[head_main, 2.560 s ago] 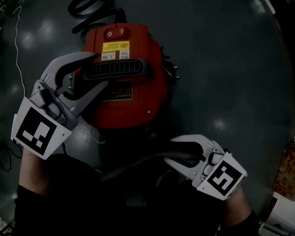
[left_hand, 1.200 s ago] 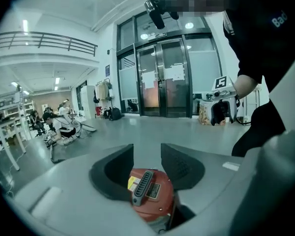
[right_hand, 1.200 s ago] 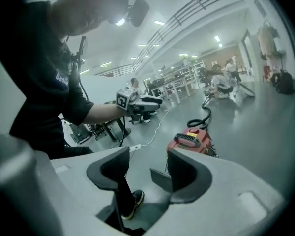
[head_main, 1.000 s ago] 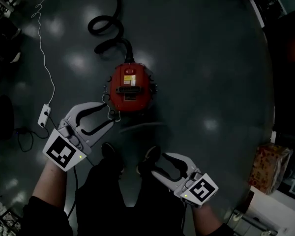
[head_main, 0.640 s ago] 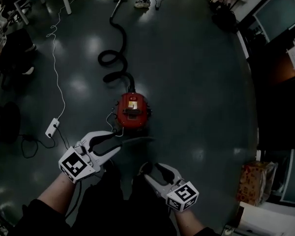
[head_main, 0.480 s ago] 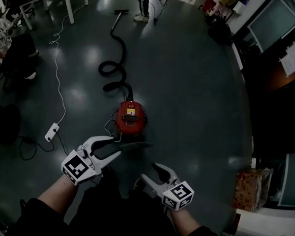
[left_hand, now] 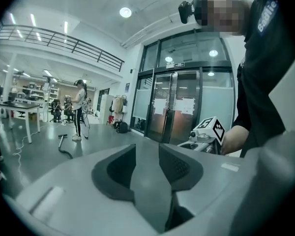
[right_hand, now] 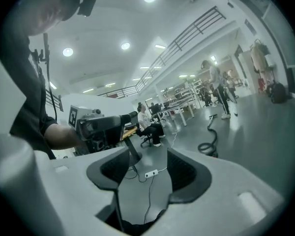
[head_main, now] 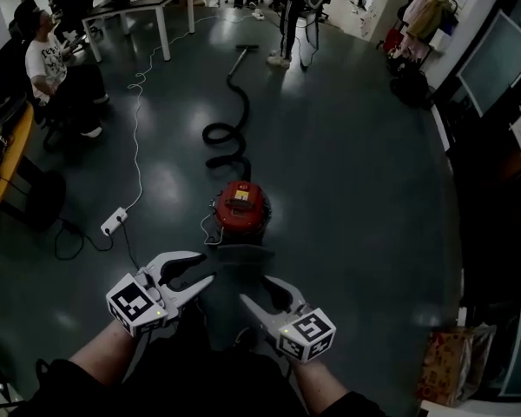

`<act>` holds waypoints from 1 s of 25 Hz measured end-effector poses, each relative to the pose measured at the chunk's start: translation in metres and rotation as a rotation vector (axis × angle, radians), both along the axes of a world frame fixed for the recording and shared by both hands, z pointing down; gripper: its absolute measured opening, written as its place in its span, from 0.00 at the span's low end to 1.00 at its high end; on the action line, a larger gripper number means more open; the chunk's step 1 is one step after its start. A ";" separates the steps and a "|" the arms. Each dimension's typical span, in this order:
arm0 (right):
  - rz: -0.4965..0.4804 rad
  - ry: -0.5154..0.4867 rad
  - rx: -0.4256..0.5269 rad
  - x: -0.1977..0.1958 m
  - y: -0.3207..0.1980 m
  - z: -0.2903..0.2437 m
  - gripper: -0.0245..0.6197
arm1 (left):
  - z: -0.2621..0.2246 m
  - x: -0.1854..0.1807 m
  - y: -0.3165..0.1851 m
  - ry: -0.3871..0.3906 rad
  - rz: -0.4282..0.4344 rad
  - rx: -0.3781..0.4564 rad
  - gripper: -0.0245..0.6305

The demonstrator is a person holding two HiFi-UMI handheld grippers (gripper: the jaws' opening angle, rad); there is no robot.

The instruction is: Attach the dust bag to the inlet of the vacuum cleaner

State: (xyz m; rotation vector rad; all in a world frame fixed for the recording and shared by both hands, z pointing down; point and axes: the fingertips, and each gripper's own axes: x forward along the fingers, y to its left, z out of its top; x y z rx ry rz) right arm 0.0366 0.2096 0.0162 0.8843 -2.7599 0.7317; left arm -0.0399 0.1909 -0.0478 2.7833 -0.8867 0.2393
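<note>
Trouble: vacuum cleaner (head_main: 241, 207) sits at 12 o'clock, well clear of both empty grippers (left gripper (head_main: 207, 268) has just been closing a touch, right gripper (head_main: 253, 288) gapes). Dust bag's nowhere in sight, so a loose fit on the inlet could go unnoticed.

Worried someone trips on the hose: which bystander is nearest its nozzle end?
The standing person, feet close to the nozzle; the seated person is far off at the left.

Hose (head_main: 230, 120) behind vacuum cleaner (head_main: 240, 205)
</note>
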 end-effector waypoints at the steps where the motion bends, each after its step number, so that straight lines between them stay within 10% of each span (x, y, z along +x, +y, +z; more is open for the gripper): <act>1: -0.008 -0.008 0.009 0.000 0.006 -0.004 0.41 | -0.002 0.005 0.010 -0.015 0.005 -0.001 0.27; 11: -0.022 -0.028 0.084 -0.012 0.064 -0.044 0.40 | -0.019 0.016 0.099 0.063 0.065 -0.017 0.23; 25: 0.081 -0.050 0.235 -0.108 0.129 -0.092 0.24 | -0.043 -0.089 0.168 0.193 0.157 0.095 0.04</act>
